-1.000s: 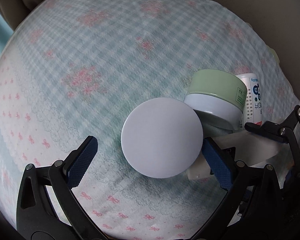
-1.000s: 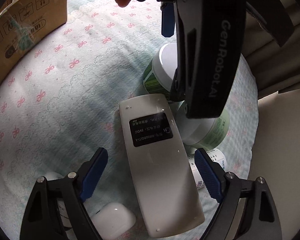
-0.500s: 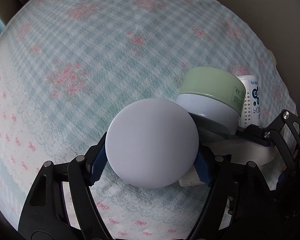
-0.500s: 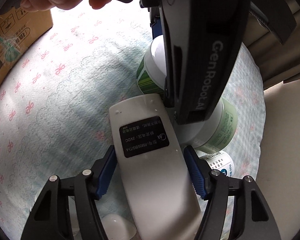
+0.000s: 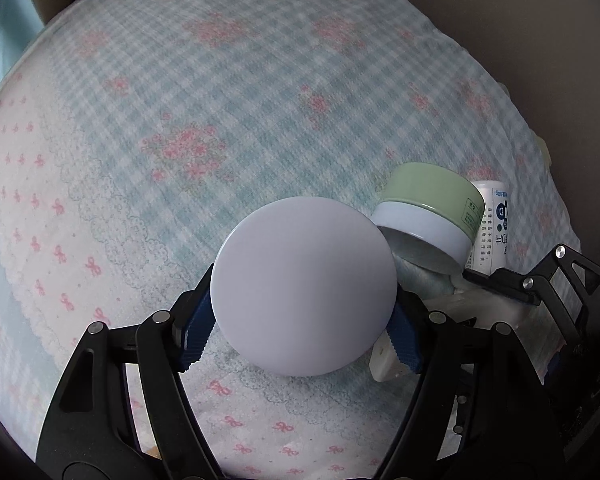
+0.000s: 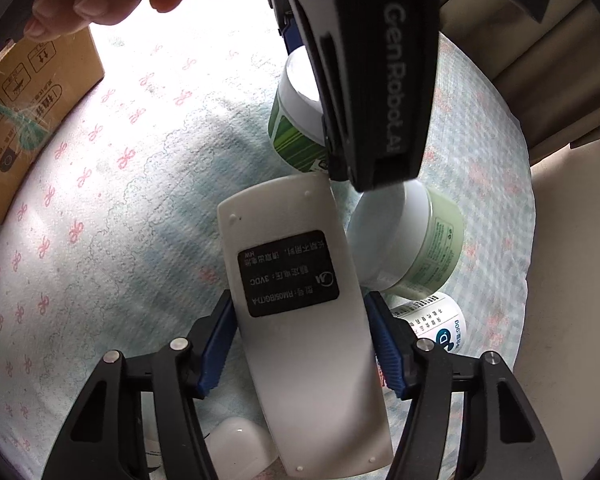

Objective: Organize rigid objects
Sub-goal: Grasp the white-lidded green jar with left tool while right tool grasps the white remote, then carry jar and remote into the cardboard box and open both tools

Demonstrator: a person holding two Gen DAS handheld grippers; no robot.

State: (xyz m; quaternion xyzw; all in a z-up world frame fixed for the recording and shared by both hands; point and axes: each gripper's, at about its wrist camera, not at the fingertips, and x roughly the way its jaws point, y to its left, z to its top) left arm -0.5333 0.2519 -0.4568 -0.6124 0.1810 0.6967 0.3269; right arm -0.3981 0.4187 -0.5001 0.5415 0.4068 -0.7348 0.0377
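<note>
My left gripper [image 5: 300,334] is shut on a round jar with a white lid [image 5: 304,286], its blue pads on both sides of the lid. The same jar shows green-striped in the right wrist view [image 6: 294,132], under the left gripper's black body [image 6: 372,64]. My right gripper [image 6: 302,346] is shut on a white remote control [image 6: 300,300] lying back-side up. A second pale green jar [image 5: 430,212] lies tilted beside them; it also shows in the right wrist view [image 6: 420,240]. A white bottle [image 5: 496,224] lies behind it.
The table is covered by a checked cloth with pink bows [image 5: 180,120]. A cardboard box [image 6: 24,116] stands at the left. A small white case [image 6: 240,446] lies by the remote's near end. A white bottle [image 6: 440,326] lies right of the remote.
Both grippers went from open to shut: the left closed on the white-lidded jar, the right closed on the remote.
</note>
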